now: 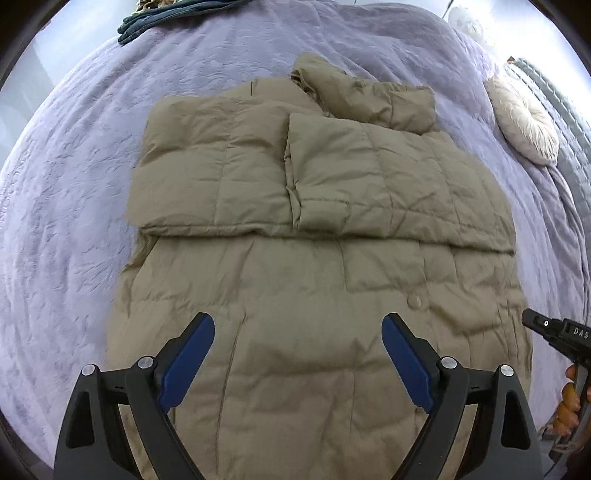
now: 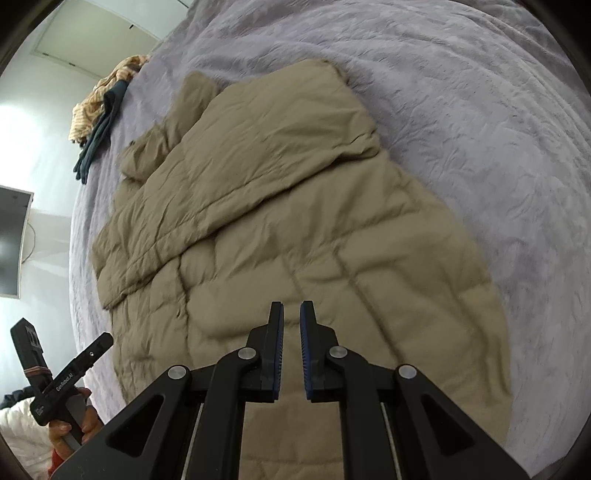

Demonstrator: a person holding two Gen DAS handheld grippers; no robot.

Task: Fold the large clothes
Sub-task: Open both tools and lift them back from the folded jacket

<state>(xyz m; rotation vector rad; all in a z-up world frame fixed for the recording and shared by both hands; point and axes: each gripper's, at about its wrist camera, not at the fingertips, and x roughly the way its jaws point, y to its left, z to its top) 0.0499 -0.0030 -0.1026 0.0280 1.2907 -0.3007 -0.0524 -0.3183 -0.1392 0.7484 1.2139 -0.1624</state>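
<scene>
Left tool [image 1: 298, 328] points steeply down, its blue pads spread wide and empty; right tool [image 2: 291, 314] beside it, jaws nearly closed on nothing.

One coat [image 1: 317, 229] lies on the bed [image 1: 74, 206], its two sleeves folded across its upper part. Past the coat's far end sits one pile of other clothes [image 1: 162, 18] at the bed's edge. Beside the coat's far right corner lies one round cushion [image 1: 524, 118]. One snap button [image 1: 414, 301] shows on the coat's near half. Two grippers hang over the coat's near end: left gripper [image 1: 298, 363] and right gripper [image 2: 291, 350], each with two fingers.
</scene>
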